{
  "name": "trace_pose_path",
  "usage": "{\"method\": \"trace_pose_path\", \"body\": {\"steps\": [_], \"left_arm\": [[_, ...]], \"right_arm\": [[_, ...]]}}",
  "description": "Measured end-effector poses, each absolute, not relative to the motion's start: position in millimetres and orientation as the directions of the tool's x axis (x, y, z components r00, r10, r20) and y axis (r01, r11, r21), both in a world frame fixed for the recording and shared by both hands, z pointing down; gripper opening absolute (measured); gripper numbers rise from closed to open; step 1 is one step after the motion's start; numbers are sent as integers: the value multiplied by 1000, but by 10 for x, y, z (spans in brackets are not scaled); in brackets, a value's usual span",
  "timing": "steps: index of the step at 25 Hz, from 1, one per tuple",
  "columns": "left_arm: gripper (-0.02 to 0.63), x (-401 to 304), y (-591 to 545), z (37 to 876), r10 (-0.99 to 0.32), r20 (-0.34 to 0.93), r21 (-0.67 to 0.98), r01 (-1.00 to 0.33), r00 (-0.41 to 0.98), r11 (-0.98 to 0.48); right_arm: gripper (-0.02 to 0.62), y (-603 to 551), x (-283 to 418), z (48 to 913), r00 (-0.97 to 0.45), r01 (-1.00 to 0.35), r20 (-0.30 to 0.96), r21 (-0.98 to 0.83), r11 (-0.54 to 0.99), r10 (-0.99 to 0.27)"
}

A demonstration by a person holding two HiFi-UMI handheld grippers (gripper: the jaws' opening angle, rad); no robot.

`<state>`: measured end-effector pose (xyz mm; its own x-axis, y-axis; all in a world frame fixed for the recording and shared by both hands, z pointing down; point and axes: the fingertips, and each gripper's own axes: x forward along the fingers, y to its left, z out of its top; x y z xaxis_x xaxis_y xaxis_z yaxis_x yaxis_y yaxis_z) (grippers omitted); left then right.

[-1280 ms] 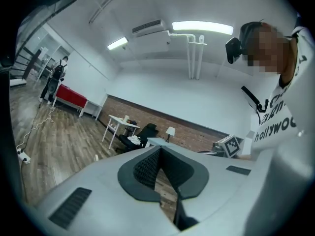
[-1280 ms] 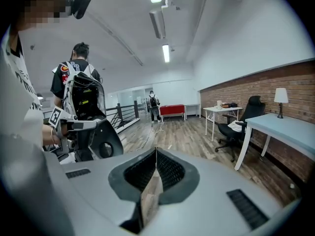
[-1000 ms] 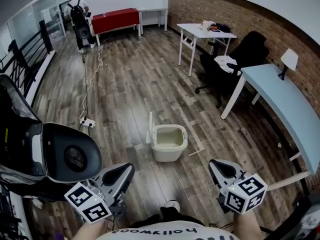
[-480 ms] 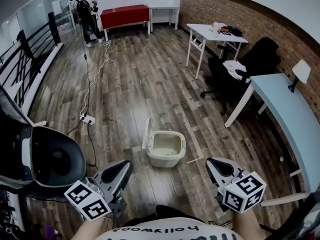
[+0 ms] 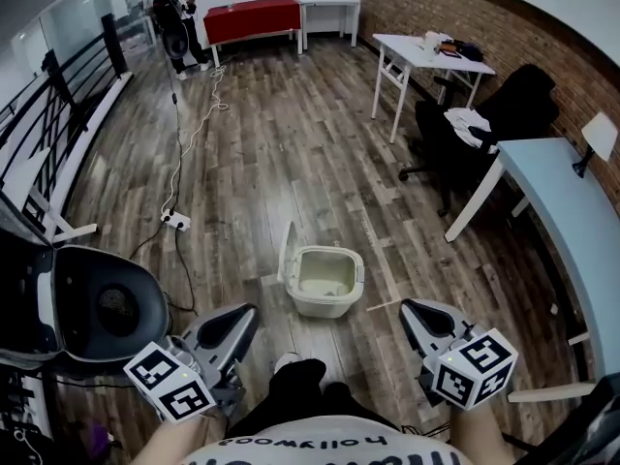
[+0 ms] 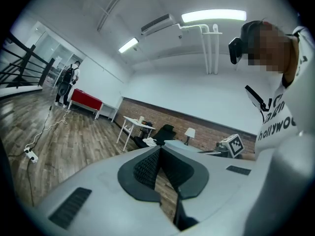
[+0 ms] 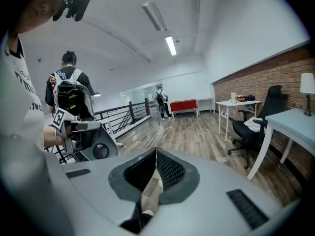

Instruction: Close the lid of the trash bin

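Observation:
A pale, squat trash bin (image 5: 327, 281) stands on the wooden floor in the middle of the head view. Its lid (image 5: 288, 252) is raised upright along the bin's left side, leaving the inside open to view. My left gripper (image 5: 235, 322) is held low at the near left, a good step short of the bin. My right gripper (image 5: 417, 315) is at the near right, equally far back. Both have their jaws shut with nothing between them. Neither gripper view shows the bin: the left gripper (image 6: 158, 149) and the right gripper (image 7: 156, 151) face out into the room.
A black round-backed machine (image 5: 97, 308) stands close at the left by a railing. A power strip (image 5: 175, 221) with its cable lies on the floor beyond. At the right are a white table (image 5: 431, 54), a black office chair (image 5: 489, 114) and a light blue table (image 5: 557, 201). A person (image 5: 174, 3) stands far off.
The head view has moved forward and tipped down; the bin sits a little nearer, and a foot now shows below it. Both grippers keep the same pose, shut.

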<state>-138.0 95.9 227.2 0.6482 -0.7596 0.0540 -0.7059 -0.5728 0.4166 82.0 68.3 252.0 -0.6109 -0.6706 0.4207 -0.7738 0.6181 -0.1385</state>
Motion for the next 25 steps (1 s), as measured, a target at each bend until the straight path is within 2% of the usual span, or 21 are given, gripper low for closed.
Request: {"method": "trace_pose_path", "body": {"steps": [9, 20, 25], "left_arm": [[6, -1318, 662, 2518, -746, 87, 428, -701, 660, -570], [6, -1427, -224, 2874, -711, 137, 472, -676, 690, -566], [6, -1553, -643, 3432, -720, 184, 434, -712, 669, -552]], "right_arm": [[11, 410, 918, 2710, -599, -786, 432, -153, 599, -674], [11, -205, 817, 2931, -562, -810, 499, -172, 561, -660], [11, -468, 799, 3217, -546, -827, 526, -212, 521, -652]]}}
